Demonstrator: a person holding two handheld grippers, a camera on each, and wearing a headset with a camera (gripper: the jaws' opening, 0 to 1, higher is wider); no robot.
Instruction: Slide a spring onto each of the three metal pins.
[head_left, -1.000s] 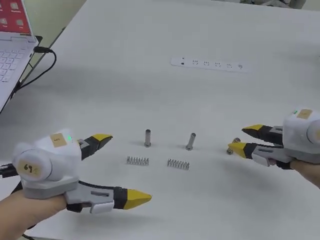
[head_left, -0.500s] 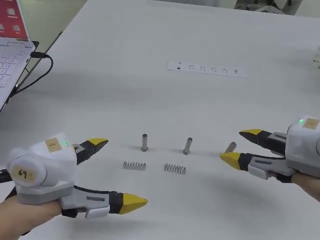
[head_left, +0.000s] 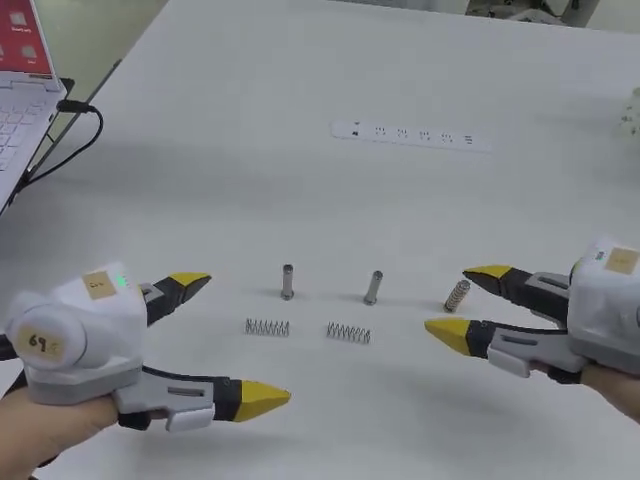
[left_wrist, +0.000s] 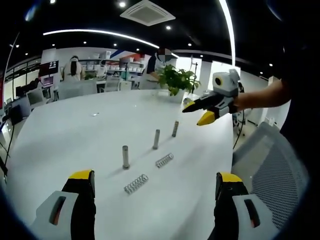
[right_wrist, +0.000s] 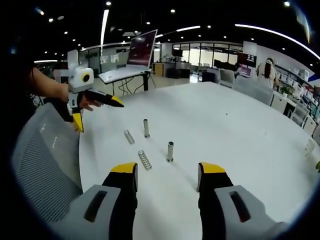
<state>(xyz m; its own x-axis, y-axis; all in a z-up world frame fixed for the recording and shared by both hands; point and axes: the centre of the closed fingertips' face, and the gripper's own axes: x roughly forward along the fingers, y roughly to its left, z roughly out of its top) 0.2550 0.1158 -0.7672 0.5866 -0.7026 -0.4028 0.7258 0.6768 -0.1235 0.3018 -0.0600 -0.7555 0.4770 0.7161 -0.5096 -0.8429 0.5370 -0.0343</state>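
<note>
Three small metal pins stand in a row on the white table (head_left: 300, 200): the left pin (head_left: 288, 282), the middle pin (head_left: 373, 287), both bare, and the right pin (head_left: 457, 295) with a spring around it. Two loose springs lie in front, one (head_left: 267, 327) below the left pin, the other (head_left: 348, 333) below the middle pin. My right gripper (head_left: 466, 301) is open, its tips just right of the sprung pin, holding nothing. My left gripper (head_left: 228, 340) is open and empty, left of the springs. The left gripper view shows the pins (left_wrist: 125, 156) (left_wrist: 156, 139) (left_wrist: 175, 128) and springs (left_wrist: 136, 183) (left_wrist: 164, 160).
A white power strip (head_left: 410, 135) lies farther back on the table. A laptop (head_left: 15, 90) with a black cable (head_left: 65, 135) sits at the left edge. A grey mesh chair (right_wrist: 45, 165) stands by the near edge.
My right gripper has drawn back from the right pin and opened wider, leaving the spring on that pin. The left gripper has barely moved; the head camera shifted slightly.
</note>
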